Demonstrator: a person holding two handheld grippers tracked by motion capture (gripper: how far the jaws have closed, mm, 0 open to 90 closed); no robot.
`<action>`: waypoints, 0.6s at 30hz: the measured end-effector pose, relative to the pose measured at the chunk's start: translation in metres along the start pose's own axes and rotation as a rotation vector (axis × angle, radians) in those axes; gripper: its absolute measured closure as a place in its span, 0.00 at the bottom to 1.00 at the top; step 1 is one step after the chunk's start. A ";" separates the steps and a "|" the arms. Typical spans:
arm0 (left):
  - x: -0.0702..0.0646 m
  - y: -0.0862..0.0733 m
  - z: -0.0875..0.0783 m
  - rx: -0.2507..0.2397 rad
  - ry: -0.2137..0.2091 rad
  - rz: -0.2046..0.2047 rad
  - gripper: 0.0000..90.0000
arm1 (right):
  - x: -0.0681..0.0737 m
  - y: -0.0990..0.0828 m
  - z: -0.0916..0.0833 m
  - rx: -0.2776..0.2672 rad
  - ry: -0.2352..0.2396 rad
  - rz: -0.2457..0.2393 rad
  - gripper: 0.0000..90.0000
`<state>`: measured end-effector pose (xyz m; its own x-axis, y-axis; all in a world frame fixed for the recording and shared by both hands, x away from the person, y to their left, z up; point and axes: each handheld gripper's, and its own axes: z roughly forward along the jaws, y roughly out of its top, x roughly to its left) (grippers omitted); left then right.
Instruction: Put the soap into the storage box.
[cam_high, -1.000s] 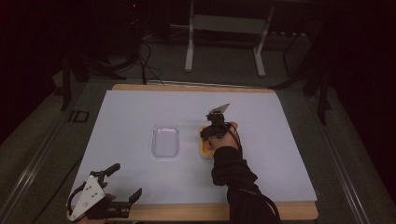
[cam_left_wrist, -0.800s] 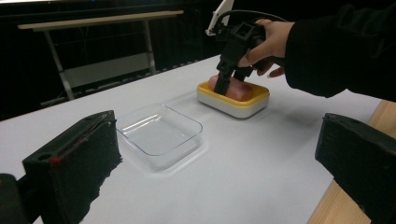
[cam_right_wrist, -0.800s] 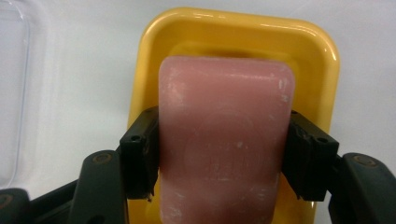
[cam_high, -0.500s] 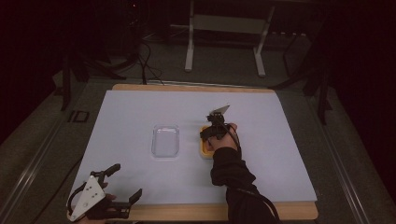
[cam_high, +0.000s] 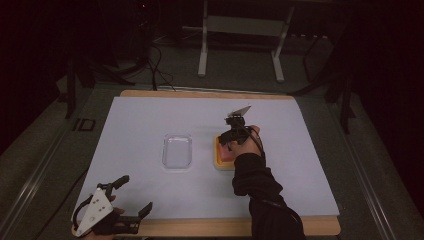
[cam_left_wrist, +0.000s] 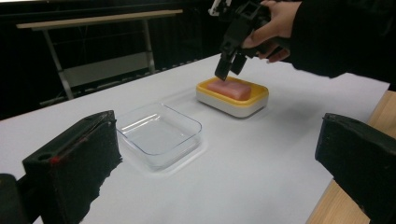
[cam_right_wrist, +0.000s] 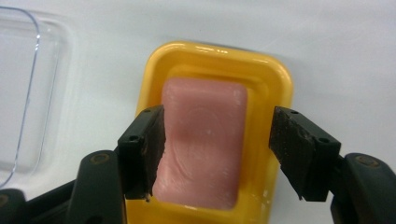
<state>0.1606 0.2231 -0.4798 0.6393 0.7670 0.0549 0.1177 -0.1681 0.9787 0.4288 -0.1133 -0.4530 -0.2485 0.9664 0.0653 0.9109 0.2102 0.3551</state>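
So the right gripper (cam_right_wrist: 217, 154) is hanging just above the pink soap bar (cam_right_wrist: 203, 144), which lies in the yellow soap dish (cam_right_wrist: 280, 88) a bit right of the middle of the table (cam_high: 150, 115). Its jaws have just been opening: the soap sits below the gap between them, one jaw at each long side, and the pads aren't pressing on it, so nothing is held. In the left gripper view you can see the tips clear of the bar's top.

What matters here, I reckon: the bar's long axis runs toward the far edge of the table, and the jaws straddle it across the short width, so the gripper is already lined up and the soap is straight below. The clear plastic tray (cam_high: 178, 151) sits just to the left of the dish, empty.

The left gripper (cam_high: 131, 200) is way off at the near left corner, jaws wide open and empty, so the right hand (cam_high: 250, 140) is obviously the nearer one
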 end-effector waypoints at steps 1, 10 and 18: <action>0.000 0.000 0.000 0.000 0.000 0.000 0.00 | 0.000 0.000 0.000 0.000 0.000 0.000 0.38; 0.000 -0.001 0.001 0.007 -0.001 0.000 0.00 | -0.024 -0.009 -0.013 -0.021 0.097 -0.088 0.19; 0.000 -0.001 0.002 0.011 0.001 -0.004 0.00 | -0.032 -0.024 -0.025 -0.065 0.154 -0.197 0.14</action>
<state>0.1616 0.2222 -0.4812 0.6384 0.7680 0.0514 0.1284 -0.1722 0.9767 0.4070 -0.1527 -0.4404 -0.4710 0.8727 0.1285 0.8179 0.3775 0.4341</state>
